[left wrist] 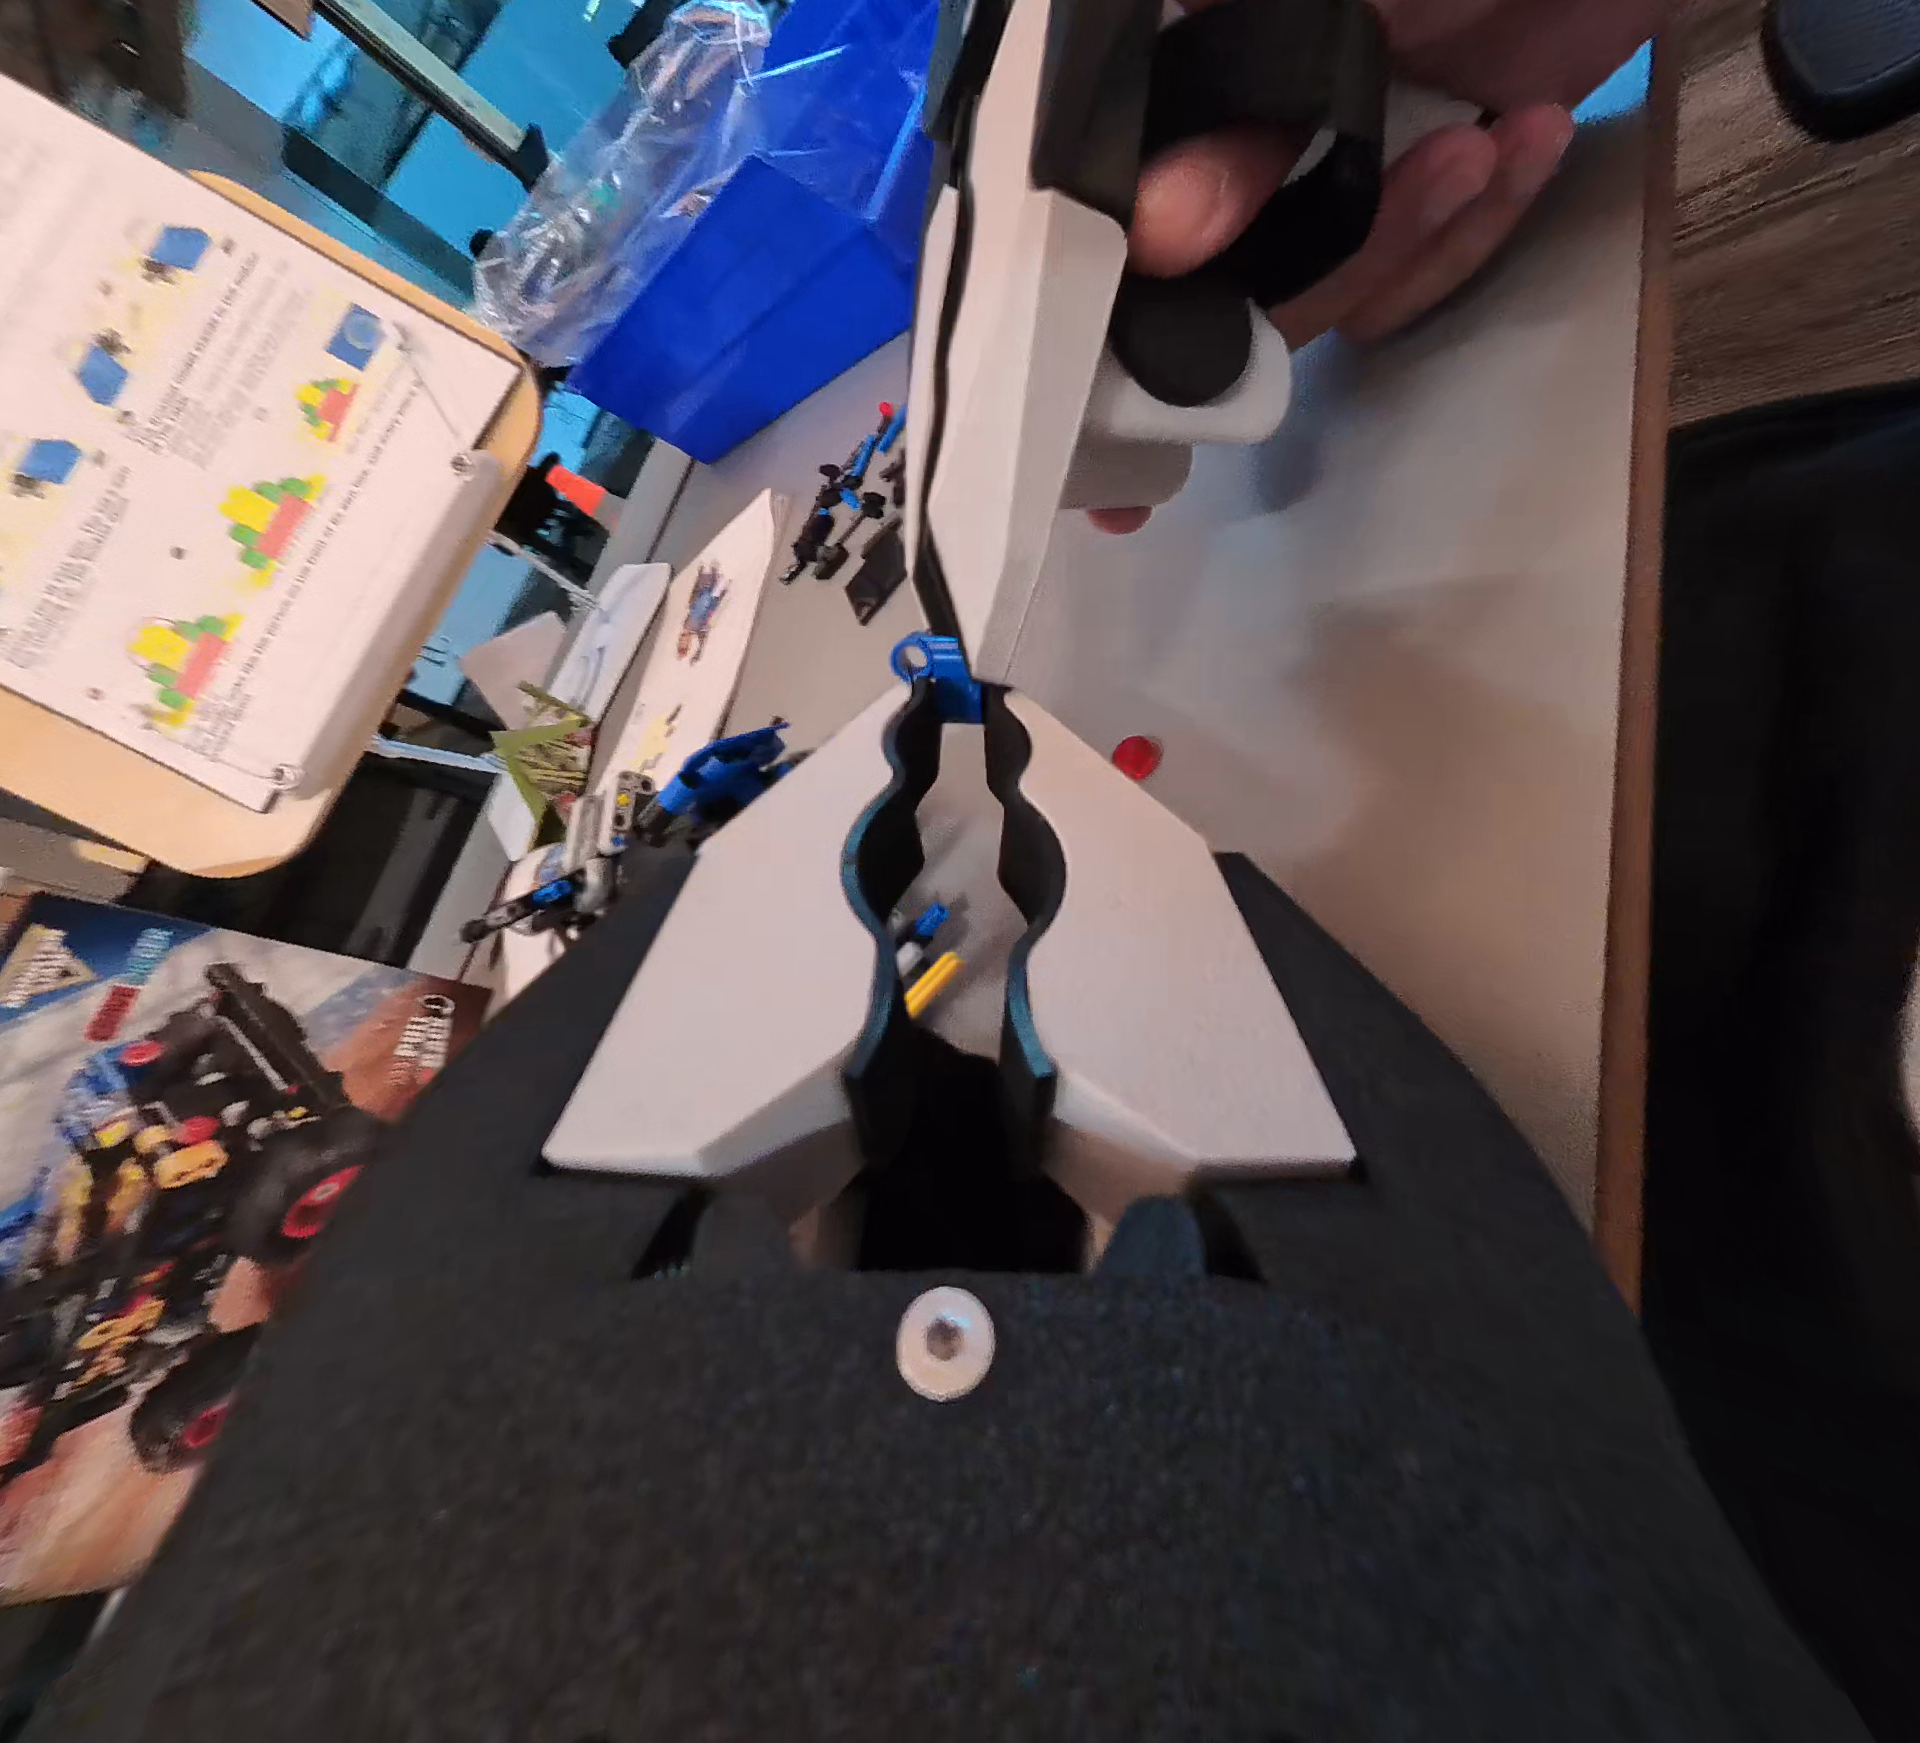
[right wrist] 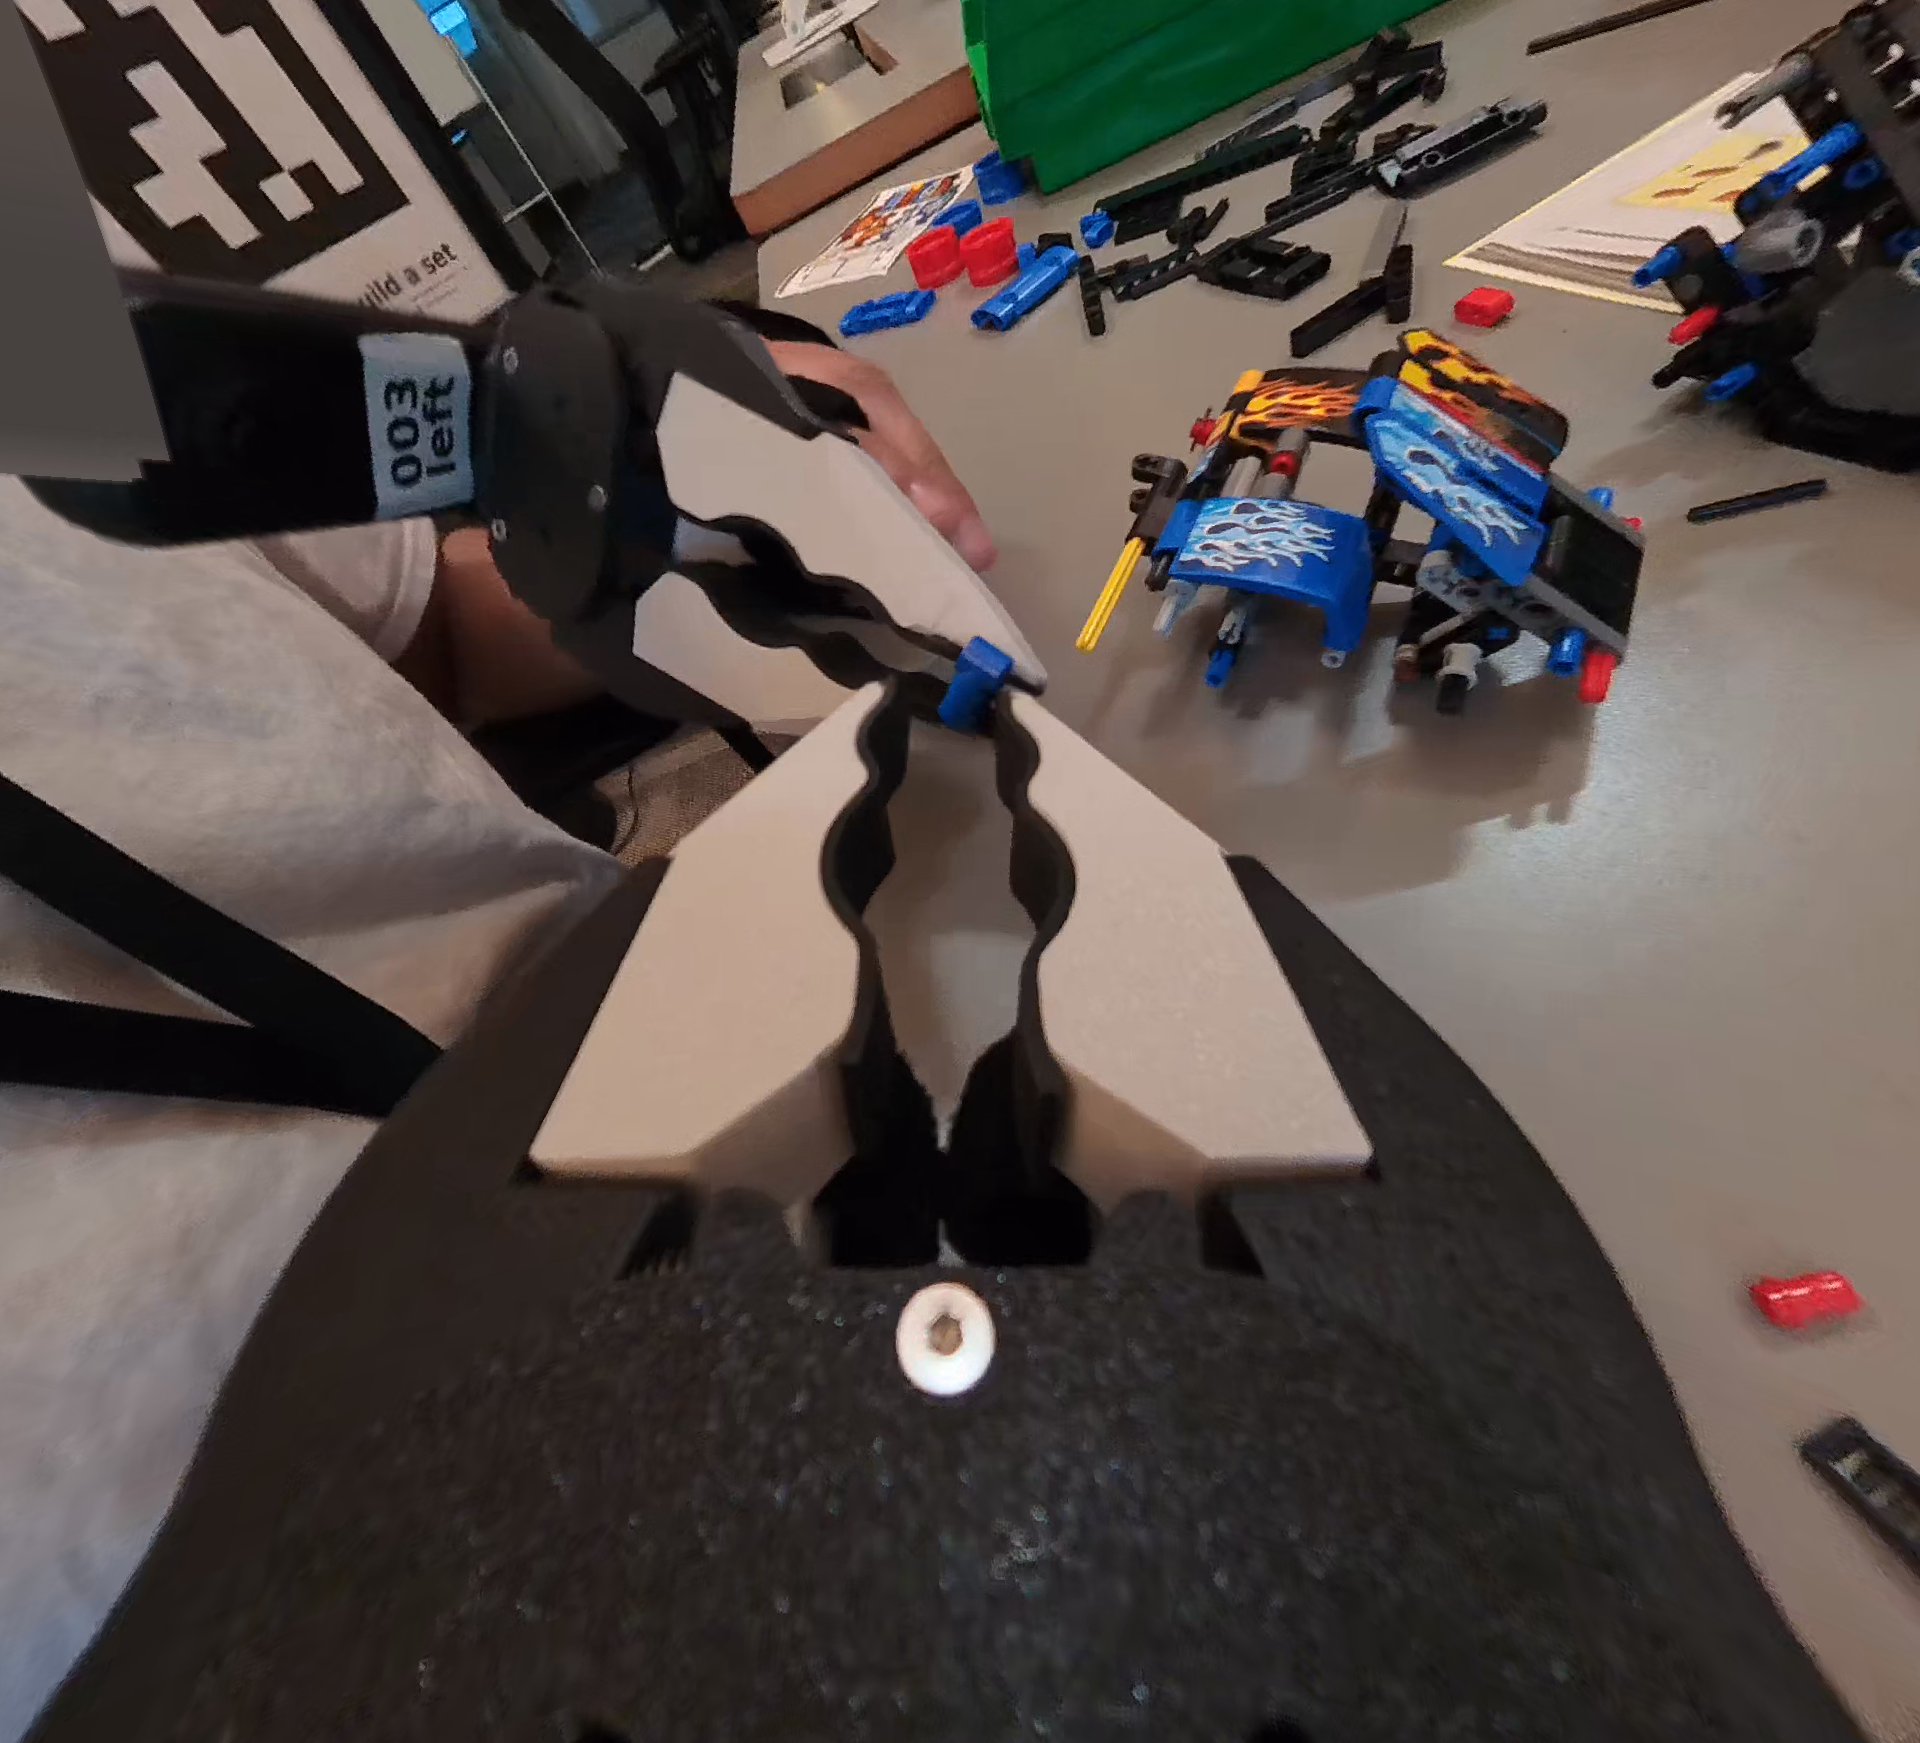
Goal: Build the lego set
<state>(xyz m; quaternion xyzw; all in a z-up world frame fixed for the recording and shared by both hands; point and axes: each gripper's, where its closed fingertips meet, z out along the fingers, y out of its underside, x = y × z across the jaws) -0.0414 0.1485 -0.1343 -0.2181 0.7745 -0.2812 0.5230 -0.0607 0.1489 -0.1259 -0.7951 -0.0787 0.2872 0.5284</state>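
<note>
Both grippers' tips on blue piece (right wrist: 971, 677)

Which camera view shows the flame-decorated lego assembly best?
The right wrist view: the flame-decorated lego assembly lies unobstructed on the table. The left wrist view shows only a small blurred blue part beyond its claw, possibly the same.

The small blue plastic connector piece (right wrist: 971, 677) sits pinched between both grippers' tips, above the grey tabletop (right wrist: 1455, 1018), left of the half-built flame-stickered truck body (right wrist: 1392, 530).
</note>
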